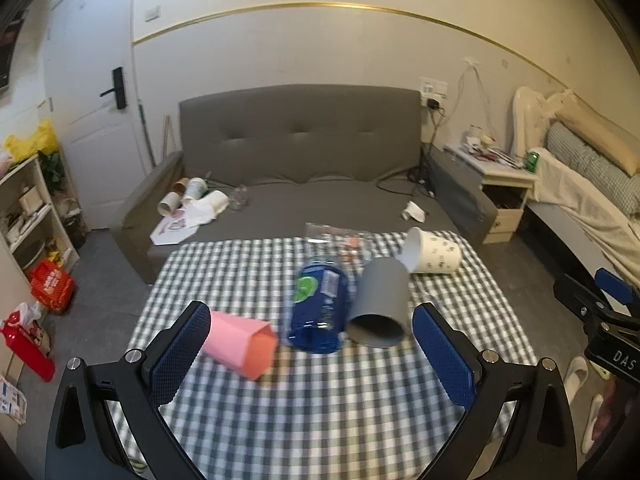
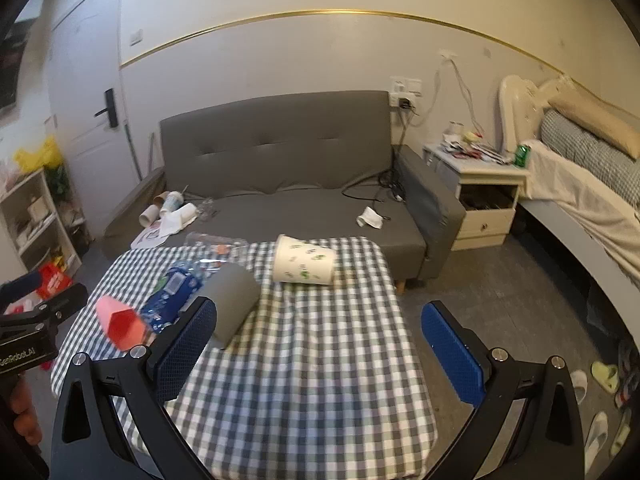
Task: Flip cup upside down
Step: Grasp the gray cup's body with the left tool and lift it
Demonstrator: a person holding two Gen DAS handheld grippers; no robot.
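The left gripper (image 1: 312, 354) hangs over the near end of the bench (image 1: 320, 420), its blue-padded fingers (image 1: 182, 354) spread wide with nothing between them. The right gripper (image 2: 318, 350) hovers likewise above the bench's green-and-white checked cloth (image 2: 312, 380), fingers (image 2: 454, 354) wide apart and empty.

Four cups lie on their sides across the middle of the bench. Nearest on the left is the pink hexagonal plastic cup (image 1: 242, 342), its open mouth facing the left wrist camera and its base just beside the left finger in that view. Next to it lies the dark blue translucent plastic cup with a green-and-white label (image 1: 320, 304), mouth also toward the camera. Touching its right side is the plain grey cylindrical cup (image 1: 380, 304), tilted, its dark mouth pointing toward the near edge. In the right wrist view the grey cup (image 2: 236, 302) sits just behind the left finger of that gripper, partly hidden by it.

Farther back, near the far right corner, lies the white paper cup with small green printed figures (image 1: 432, 251), mouth turned to the left. Beside it at the far edge is a crumpled clear plastic bag (image 1: 340, 238).

Beyond the bench stands a grey fabric sofa (image 1: 296, 136) with several paper cups (image 1: 192, 196) strewn on its left seat. A cream bedside cabinet (image 2: 484, 196) stands right of the sofa, then a bed (image 2: 592, 184).
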